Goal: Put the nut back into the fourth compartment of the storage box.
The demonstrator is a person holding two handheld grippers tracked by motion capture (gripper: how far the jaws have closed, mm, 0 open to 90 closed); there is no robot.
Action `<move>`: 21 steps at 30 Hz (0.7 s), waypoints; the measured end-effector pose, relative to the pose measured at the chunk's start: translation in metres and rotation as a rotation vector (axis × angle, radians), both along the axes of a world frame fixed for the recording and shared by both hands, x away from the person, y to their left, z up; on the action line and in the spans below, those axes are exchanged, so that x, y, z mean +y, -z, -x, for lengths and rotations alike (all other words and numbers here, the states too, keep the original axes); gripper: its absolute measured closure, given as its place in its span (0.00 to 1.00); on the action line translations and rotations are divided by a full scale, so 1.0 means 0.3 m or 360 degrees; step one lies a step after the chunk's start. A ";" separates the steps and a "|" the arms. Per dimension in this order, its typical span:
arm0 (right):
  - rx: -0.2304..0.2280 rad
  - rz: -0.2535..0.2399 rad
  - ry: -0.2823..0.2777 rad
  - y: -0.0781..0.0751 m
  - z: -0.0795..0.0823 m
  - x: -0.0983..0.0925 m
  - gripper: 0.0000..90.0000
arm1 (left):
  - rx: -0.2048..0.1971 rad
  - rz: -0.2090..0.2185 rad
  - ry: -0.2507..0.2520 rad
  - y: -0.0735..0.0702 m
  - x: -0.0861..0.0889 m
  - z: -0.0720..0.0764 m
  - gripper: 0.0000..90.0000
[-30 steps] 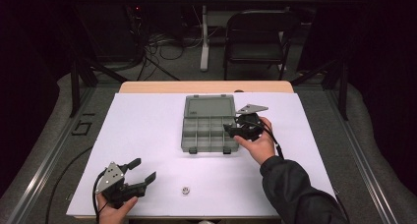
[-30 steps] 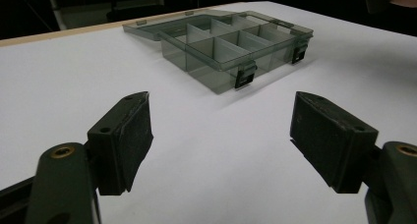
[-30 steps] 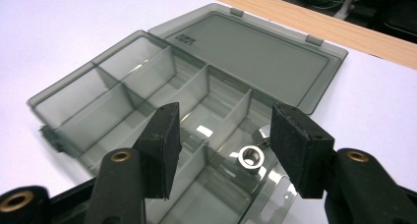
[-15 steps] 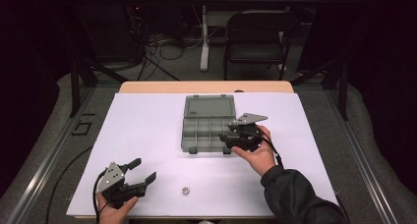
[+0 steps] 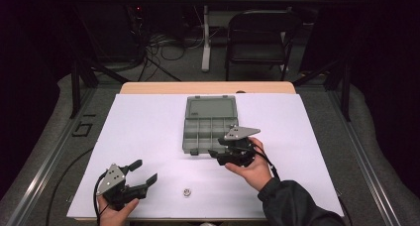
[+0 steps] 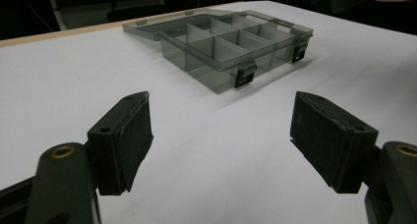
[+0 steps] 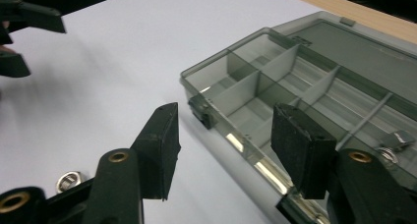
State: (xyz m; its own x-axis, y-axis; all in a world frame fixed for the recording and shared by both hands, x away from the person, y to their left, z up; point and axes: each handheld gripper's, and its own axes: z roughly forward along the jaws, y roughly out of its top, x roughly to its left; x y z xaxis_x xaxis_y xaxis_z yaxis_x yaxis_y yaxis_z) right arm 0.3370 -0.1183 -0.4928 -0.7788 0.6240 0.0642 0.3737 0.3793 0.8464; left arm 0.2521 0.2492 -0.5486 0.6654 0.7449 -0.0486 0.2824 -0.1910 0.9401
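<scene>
A grey see-through organiser box (image 5: 210, 131) lies mid-table with its lid (image 5: 210, 107) folded flat behind it. It also appears in the left gripper view (image 6: 231, 44) and the right gripper view (image 7: 295, 86). My right gripper (image 5: 216, 156) hovers just off the box's front right corner, pointing left, open with nothing between its jaws (image 7: 223, 135). A small metal piece (image 7: 396, 140) lies in a near compartment. A steel nut (image 5: 186, 191) sits on the sheet near the front edge, also seen in the right gripper view (image 7: 69, 181). My left gripper (image 5: 144, 170) rests open and empty at the front left (image 6: 221, 130).
A white sheet (image 5: 148, 127) covers the table, with a wooden edge (image 5: 208, 88) at the far side. Beyond stand a folding chair (image 5: 257, 37) and cables on the floor (image 5: 168, 50). Wide bare sheet lies left and right of the box.
My right gripper has moved from over the box's right side toward the person and slightly left, past the box's front edge. The left gripper, box and nut stay put.
</scene>
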 end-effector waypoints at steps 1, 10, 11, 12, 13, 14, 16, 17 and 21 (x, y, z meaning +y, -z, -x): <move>-0.0005 0.0000 -0.0015 0.000 0.006 0.006 0.49 | -0.0002 0.0002 -0.0001 0.000 0.000 0.000 0.26; -0.0010 -0.0011 -0.0095 0.004 0.045 0.051 0.48 | -0.0004 0.0003 -0.0001 0.000 0.000 0.000 0.26; -0.0012 -0.0019 -0.0097 0.006 0.048 0.055 0.48 | -0.0006 0.0003 -0.0001 0.000 0.000 0.000 0.26; -0.0006 -0.0017 -0.0103 0.008 0.051 0.058 0.48 | -0.0006 0.0002 -0.0001 0.000 0.000 0.001 0.26; -0.0008 -0.0018 -0.0109 0.010 0.055 0.061 0.48 | -0.0007 0.0002 -0.0001 0.000 0.000 0.001 0.26; -0.0005 -0.0015 -0.0117 0.012 0.059 0.064 0.48 | -0.0007 0.0002 -0.0001 0.000 0.000 0.001 0.26; -0.0020 -0.0004 -0.0131 0.020 0.068 0.073 0.48 | -0.0006 0.0001 -0.0001 0.000 0.000 0.000 0.26; -0.0024 0.0003 -0.0137 0.024 0.073 0.077 0.49 | -0.0006 0.0002 -0.0001 0.000 0.000 0.000 0.26; -0.0024 0.0010 -0.0166 0.042 0.090 0.092 0.49 | -0.0006 0.0001 -0.0001 0.000 0.000 0.001 0.26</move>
State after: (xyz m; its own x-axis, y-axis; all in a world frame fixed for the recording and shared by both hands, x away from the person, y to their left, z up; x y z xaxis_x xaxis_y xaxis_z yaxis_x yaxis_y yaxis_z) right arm 0.3099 -0.0908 -0.5054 -0.8404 0.5399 0.0485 0.3194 0.4208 0.8491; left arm 0.2519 0.2492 -0.5485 0.6649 0.7455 -0.0466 0.2789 -0.1899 0.9414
